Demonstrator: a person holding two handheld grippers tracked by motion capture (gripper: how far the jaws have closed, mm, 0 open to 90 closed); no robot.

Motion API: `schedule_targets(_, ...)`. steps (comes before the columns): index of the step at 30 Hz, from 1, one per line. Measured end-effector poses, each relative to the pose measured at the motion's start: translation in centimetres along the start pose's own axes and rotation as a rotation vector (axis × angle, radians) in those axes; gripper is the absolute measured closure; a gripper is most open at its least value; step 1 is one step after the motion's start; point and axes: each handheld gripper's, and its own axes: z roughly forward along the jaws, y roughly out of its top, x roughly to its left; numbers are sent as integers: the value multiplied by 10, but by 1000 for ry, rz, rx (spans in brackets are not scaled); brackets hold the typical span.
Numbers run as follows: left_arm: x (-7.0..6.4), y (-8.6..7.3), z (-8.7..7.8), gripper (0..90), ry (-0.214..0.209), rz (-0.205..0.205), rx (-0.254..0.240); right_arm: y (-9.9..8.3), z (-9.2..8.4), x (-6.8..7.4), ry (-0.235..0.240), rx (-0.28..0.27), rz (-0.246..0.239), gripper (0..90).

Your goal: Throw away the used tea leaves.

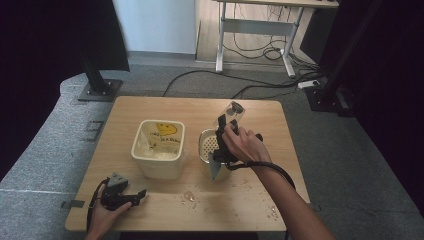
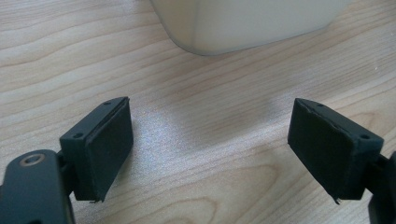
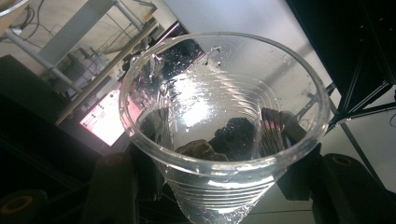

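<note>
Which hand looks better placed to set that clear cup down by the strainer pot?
The right. Its hand-held gripper is shut on the clear cup directly above the strainer pot. The left hand-held gripper rests open at the table's near edge.

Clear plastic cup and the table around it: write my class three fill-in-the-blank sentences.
1. The right gripper holds a clear plastic ____.
2. The cream tub has a yellow ____ face printed on it.
3. The left gripper, resting on the wooden table, has its jaws ____.

Missing words: cup; smiley; open
</note>
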Motion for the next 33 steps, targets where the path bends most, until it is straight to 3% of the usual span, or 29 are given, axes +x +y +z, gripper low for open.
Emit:
schedule_targets(4, 0, 0, 0, 140, 0, 0, 0, -2, -2, -2, -1, -10, 73, 447)
schedule_targets(6, 0, 0, 0, 140, 0, 0, -1, -7, -1, -5, 18, -11, 157, 447)
schedule_targets(8, 0, 0, 0, 140, 1, -1, -1, -17, 3, -9, 29, 18, 272, 451)
schedule_targets(11, -1, 1, 1, 140, 2, -3, 0, -19, 9, -13, 56, 58, 339, 451)
schedule_targets(12, -1, 1, 1, 140, 1, -1, 3, -10, 7, -12, 60, 40, 288, 452)
schedule_targets(14, 0, 0, 0, 140, -2, 1, 3, 11, -7, -5, 12, -72, 134, 464)
schedule_targets(15, 0, 0, 0, 140, -4, 1, 2, 14, -8, -5, 22, -87, 130, 465)
schedule_targets(16, 1, 0, -1, 140, -6, -4, 1, 10, -2, -5, 30, -59, 158, 466)
schedule_targets(17, 2, 0, -1, 141, -8, -9, 0, 3, 5, -5, 26, 2, 149, 466)
schedule_targets(18, 2, 0, -1, 141, -12, -14, 0, 1, 9, 0, 48, 28, 91, 466)
schedule_targets(19, 2, 0, -1, 140, -14, -13, 1, 5, 6, 7, 49, -2, -7, 465)
schedule_targets(20, 2, 1, -1, 141, -14, -12, 3, 7, 3, 9, 37, -16, -39, 468)
schedule_targets(21, 3, 1, -1, 141, -15, -12, 3, 6, 1, 7, 36, -27, -16, 471)
schedule_targets(22, 3, 1, -1, 141, -15, -12, 3, 2, 2, 2, 36, -12, 38, 472)
schedule_targets(23, 2, 1, -1, 141, -13, -13, 2, -1, 3, -1, 16, 21, 44, 472)
schedule_targets(24, 2, 1, 0, 140, -8, -13, 2, 1, 2, 0, 9, 22, 0, 471)
schedule_targets(25, 2, 1, 0, 140, -8, -10, 7, 7, -2, 0, 30, -16, -23, 473)
schedule_targets(26, 2, 1, -1, 140, -10, -7, 9, 9, -5, -3, 16, -39, 4, 477)
schedule_targets(28, 2, 0, -1, 141, -13, -10, 4, -1, 1, -6, 7, 5, 34, 477)
schedule_targets(29, 3, 0, -1, 141, -13, -13, 3, -9, 8, -7, 18, 61, 81, 476)
schedule_targets(30, 3, 0, -1, 140, -14, -18, 2, -11, 10, -5, 32, 84, 74, 476)
schedule_targets(31, 3, 1, -1, 140, -11, -18, 2, -5, 6, 0, 42, 43, 16, 476)
schedule_targets(32, 3, 1, 0, 140, -8, -17, 2, 7, -5, 7, 39, -45, -61, 478)
schedule_targets(33, 3, 2, 0, 140, -9, -13, 5, 10, -8, 8, 38, -75, -51, 480)
